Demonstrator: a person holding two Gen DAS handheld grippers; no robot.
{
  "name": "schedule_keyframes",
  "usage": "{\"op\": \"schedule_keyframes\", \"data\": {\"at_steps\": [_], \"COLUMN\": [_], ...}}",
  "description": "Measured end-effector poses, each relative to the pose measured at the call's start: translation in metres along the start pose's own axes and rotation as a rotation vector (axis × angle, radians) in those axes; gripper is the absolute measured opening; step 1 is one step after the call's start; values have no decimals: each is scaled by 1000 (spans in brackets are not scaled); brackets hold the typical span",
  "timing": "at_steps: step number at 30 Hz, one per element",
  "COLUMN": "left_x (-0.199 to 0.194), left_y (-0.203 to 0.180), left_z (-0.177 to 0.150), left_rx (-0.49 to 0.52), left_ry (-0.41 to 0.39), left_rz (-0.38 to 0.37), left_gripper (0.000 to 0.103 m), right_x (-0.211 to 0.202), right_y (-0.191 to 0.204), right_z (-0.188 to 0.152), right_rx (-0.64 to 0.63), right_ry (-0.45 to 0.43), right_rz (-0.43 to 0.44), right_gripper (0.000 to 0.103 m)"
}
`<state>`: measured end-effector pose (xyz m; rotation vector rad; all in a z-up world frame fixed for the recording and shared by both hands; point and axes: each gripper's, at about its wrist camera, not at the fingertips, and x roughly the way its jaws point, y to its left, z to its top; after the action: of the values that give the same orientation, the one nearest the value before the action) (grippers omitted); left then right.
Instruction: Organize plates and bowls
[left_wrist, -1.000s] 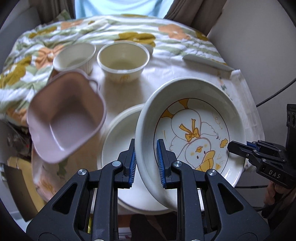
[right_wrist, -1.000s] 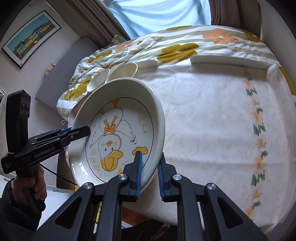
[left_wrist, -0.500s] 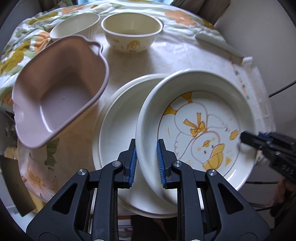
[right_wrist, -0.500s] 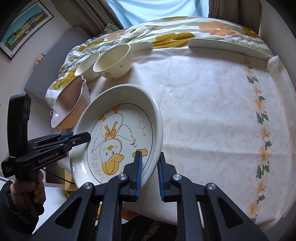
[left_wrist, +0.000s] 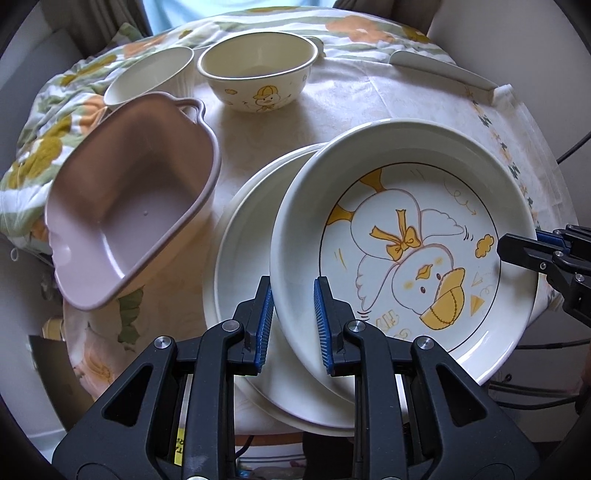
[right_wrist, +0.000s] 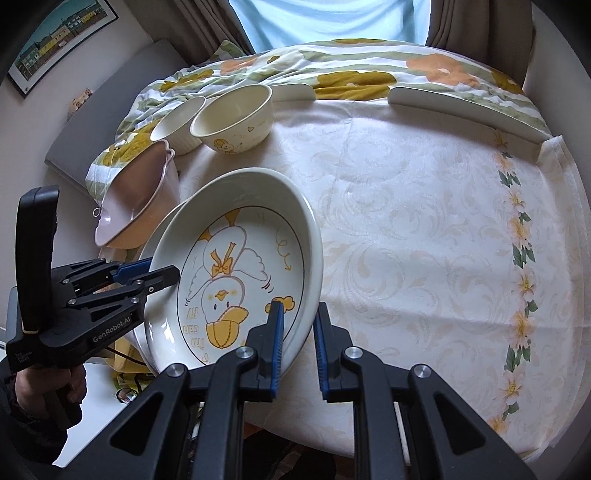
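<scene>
The duck plate (left_wrist: 406, 236) is carried by both units: the left hand-held gripper (left_wrist: 293, 319) is clamped on its near-left rim, and the right hand-held gripper (right_wrist: 297, 347) is clamped on the opposite rim, its tip entering the left wrist view from the right edge. The plate is tilted and sits partly over the plain white plate (left_wrist: 243, 266), which lies flat on the tabletop (right_wrist: 406, 221); contact between the two plates cannot be confirmed. Compared with the frame one second earlier, the duck plate has come lower and closer to the plain plate, and more of the plain plate's rim now shows at the duck plate's left. The pink handled bowl (left_wrist: 125, 221) stays at the left edge of the tabletop, beside the plain plate, and appears larger and sharper than before. The cream duck-print bowl (left_wrist: 258, 77) and the ribbed white bowl (left_wrist: 151, 74) remain side by side at the far edge, unchanged in relation to each other. In the right wrist view a hand (right_wrist: 51, 387) grips the handle of the left unit at lower left. Both grips on the rim hold as they did in the earlier frames.
</scene>
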<state>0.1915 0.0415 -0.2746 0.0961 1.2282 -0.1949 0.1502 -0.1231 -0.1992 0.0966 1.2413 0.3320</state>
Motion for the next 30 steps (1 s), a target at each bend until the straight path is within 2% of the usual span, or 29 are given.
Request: {"op": "schedule_keyframes", "data": {"at_steps": [2,4,8,10,11,15,27,30], "left_x": [0,1,1,0,-1,-2,-7,-9], "left_y": [-1,-4,-6,-4,-2,0,0,0], "left_z": [1,1,1,0,0,-1,-3,-3], "left_rx": [11,30,42,29,11,-6,-38,-44], "left_ry": [6,6,6,6,3,2,27,19], "left_rz": [24,44,73,66,46,36,33,31], "left_gripper": [21,29,37,46,47,47,48,51], "right_x": [1,4,7,8,10,12,15,15], "right_y": [3,6,14,18,20,25,24,23], "right_z": [0,-1,-3,-3,-3,-4,-2,-3], "right_rx": [-11,-21,-41,-57,-63,-82,-63,-57], "right_ry": [5,9,9,10,12,11,17,16], "right_rz": [-8,-21,-37,-46,-49,-77,-79,-78], "right_gripper": [14,14,14,14,14,14,14,14]}}
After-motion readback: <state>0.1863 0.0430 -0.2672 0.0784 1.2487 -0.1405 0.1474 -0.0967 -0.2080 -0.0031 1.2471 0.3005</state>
